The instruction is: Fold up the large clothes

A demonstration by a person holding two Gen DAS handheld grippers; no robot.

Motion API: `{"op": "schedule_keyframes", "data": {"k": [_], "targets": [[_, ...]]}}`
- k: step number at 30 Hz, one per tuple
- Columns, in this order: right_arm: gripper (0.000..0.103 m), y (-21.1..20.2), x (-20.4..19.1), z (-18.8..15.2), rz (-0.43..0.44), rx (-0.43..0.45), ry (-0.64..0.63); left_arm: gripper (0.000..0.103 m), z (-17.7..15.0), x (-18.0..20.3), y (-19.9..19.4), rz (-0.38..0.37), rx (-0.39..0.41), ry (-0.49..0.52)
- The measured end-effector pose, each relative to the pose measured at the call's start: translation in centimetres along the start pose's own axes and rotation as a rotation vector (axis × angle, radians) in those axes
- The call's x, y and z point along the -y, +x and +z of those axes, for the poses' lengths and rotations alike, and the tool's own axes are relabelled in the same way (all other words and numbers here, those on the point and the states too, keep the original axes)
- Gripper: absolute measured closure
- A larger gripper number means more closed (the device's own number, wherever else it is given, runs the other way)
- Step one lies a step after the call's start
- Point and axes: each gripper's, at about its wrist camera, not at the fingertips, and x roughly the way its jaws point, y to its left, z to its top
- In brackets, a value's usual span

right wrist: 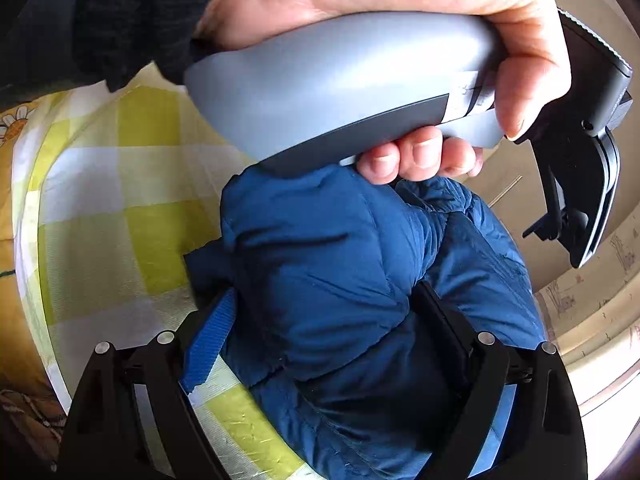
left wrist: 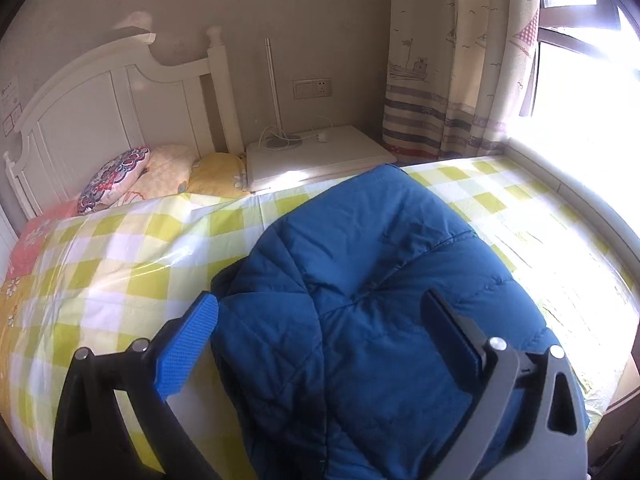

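Right gripper (right wrist: 324, 304): jaws wide, a thick bulge of the blue padded jacket (right wrist: 320, 272) lying between the two fingers; the blue-padded finger (right wrist: 208, 344) sits at the fabric's edge, but whether either pad presses on it cannot be told.

Left gripper (left wrist: 320, 312): jaws wide, poised over the jacket (left wrist: 360, 280); its blue pad (left wrist: 188, 344) stands just off the fabric's left edge, the dark finger over the quilted surface. Contact cannot be told; nothing visibly clamped.

Jacket: bunched in a heap on the yellow-and-white checked bedspread (left wrist: 120, 264), near the bed's edge; its lower part cut off by the frame.

Left hand (right wrist: 380, 60): seen in the right wrist view, wrapped round the left gripper's grey handle, fingertips just above the jacket; dark sleeve (right wrist: 120, 20) partly out of frame.

Surroundings: white headboard (left wrist: 100, 100), patterned pillows (left wrist: 116, 176), white bedside table (left wrist: 320, 152) with cable, curtain (left wrist: 452, 60). Window area overexposed, detail lost.
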Motion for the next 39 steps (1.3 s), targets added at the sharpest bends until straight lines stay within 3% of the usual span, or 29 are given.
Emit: {"op": "schedule_keyframes", "data": {"k": [2, 5, 8, 10, 12, 16, 19, 21, 24, 26, 28, 30, 35, 39], "targets": [[0.016, -0.7, -0.3, -0.3, 0.014, 0.004, -0.021, 0.002, -1.4, 0.6, 2.4, 0.027, -0.06, 0.043], [0.018, -3.6, 0.9, -1.0, 0.071, 0.036, -0.004, 0.002, -1.9, -0.8, 3.2, -0.002, -0.053, -0.043], [0.025, -8.0, 5.6, -3.8, 0.16, 0.114, 0.213, 0.002, -2.2, -0.4, 3.5, 0.067, -0.033, -0.025], [0.025, -10.1, 9.1, -6.9, 0.129, 0.124, 0.369, 0.002, -2.4, 0.0, 3.3, 0.101, -0.011, -0.018], [0.025, -10.9, 11.4, -9.9, 0.056, 0.064, 0.462, 0.002, -2.7, 0.2, 3.1, 0.125, 0.009, -0.015], [0.025, -9.8, 13.1, -14.5, 0.045, -0.078, 0.542, 0.002, -2.8, -0.1, 3.1, 0.112, 0.017, -0.039], [0.031, -9.3, 13.6, -15.6, 0.023, -0.079, 0.595, 0.002, -2.9, -0.3, 3.1, 0.102, 0.013, -0.048], [0.032, -8.6, 13.9, -15.6, 0.041, -0.055, 0.65, 0.002, -2.9, -0.3, 3.1, 0.107, 0.014, -0.046], [0.034, -7.5, 13.1, -15.2, 0.018, -0.067, 0.632, 0.002, -3.0, -0.7, 3.2, 0.096, 0.009, -0.056], [0.043, -7.2, 12.8, -15.0, 0.033, -0.071, 0.656, 0.002, -3.0, -0.7, 3.3, 0.09, 0.008, -0.06], [0.045, -7.6, 12.2, -14.5, 0.026, -0.064, 0.637, 0.002, -3.0, -0.8, 3.3, 0.089, 0.008, -0.06], [0.045, -7.6, 11.7, -14.2, -0.001, -0.067, 0.606, 0.002, -3.1, -0.8, 3.3, 0.083, 0.008, -0.064], [0.043, -5.8, 12.5, -14.7, -0.006, -0.075, 0.694, 0.002, -3.0, -0.7, 3.4, 0.078, 0.006, -0.07], [0.068, -7.0, 12.3, -13.1, -0.051, -0.02, 0.662, 0.002, -3.0, -0.8, 3.4, 0.093, 0.005, -0.075]]}}
